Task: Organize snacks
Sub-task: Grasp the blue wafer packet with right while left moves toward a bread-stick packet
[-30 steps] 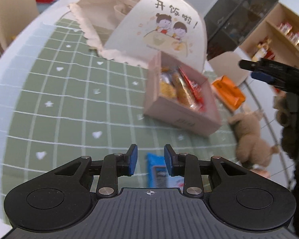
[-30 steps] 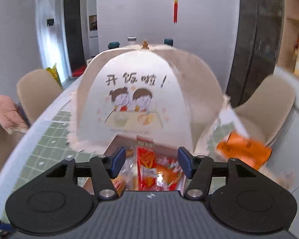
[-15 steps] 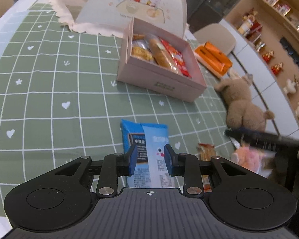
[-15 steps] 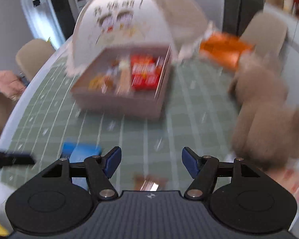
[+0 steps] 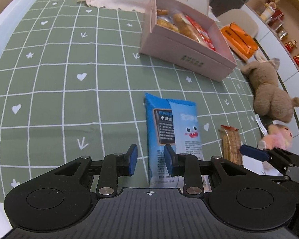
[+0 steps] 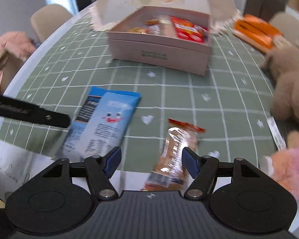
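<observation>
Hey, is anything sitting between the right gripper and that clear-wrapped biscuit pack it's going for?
Nothing visible. The right gripper is open, with the biscuit pack lying between its fingers. The blue packet lies off to the left.

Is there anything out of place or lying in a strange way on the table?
Two snacks lie loose on the green cloth, outside the pink box: a blue packet and a clear-wrapped biscuit bar. Two plush toys also lie at the right edge. Nothing looks spilled or torn.

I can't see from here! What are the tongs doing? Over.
Both tongs open, empty. Left tongs over blue packet. Right tongs over cracker packet. Nothing blocking.
</observation>
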Tool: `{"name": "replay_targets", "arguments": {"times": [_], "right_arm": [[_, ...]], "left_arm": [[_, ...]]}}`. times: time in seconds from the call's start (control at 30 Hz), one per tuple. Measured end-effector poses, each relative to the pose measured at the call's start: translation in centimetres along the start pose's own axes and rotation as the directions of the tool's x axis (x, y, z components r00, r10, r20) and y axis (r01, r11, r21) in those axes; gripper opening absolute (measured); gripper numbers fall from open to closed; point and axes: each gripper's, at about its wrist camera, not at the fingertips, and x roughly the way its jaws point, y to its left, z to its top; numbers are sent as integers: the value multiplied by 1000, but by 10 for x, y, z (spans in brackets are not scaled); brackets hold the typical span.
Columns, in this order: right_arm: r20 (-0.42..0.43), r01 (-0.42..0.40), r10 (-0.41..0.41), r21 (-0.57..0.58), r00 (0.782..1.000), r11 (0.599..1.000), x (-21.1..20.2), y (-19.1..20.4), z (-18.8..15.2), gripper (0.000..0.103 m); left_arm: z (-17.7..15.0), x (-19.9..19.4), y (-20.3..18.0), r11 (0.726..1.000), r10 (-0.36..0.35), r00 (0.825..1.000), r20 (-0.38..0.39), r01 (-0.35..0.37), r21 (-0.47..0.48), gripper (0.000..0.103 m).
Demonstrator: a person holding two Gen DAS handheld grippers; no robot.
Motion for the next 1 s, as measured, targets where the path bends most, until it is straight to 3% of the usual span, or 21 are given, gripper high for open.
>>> {"name": "replay_targets", "arguments": {"times": [0.13,0.3,0.4,0.5,0.63,0.8,0.9,1.0], "right_arm": [[21,48,-48,-28,999,998,-3,4,4,68],[-24,121,-119,67,993,990,5,-19,2,68],[-74,110,-101,129,992,986,12,-30,-1,68],[-54,39,-31,141,998,989,8,-25,0,68],[30,-40,38,75,999,996,-2,4,13,69],[-19,-150,152,80,988,985,20,46,33,69],[-43,-117,122,110,992,987,39,64,40,73],[-83,-63,71,92,994,994,51,77,44,86]], "left_arm": [[0,-5,-5,1000,-3,1000,11,3,20,33],[1,-14,-11,999,-18,999,28,17,35,33],[0,-17,-11,999,-25,999,30,24,33,33],[-1,-20,-6,1000,-27,999,34,27,14,33],[-3,-23,10,999,-9,999,39,11,-45,33],[-6,-32,34,994,24,999,49,-18,-111,33],[-8,-39,46,990,31,998,63,-22,-142,33],[-10,-43,55,986,35,997,69,-23,-167,33]]}}
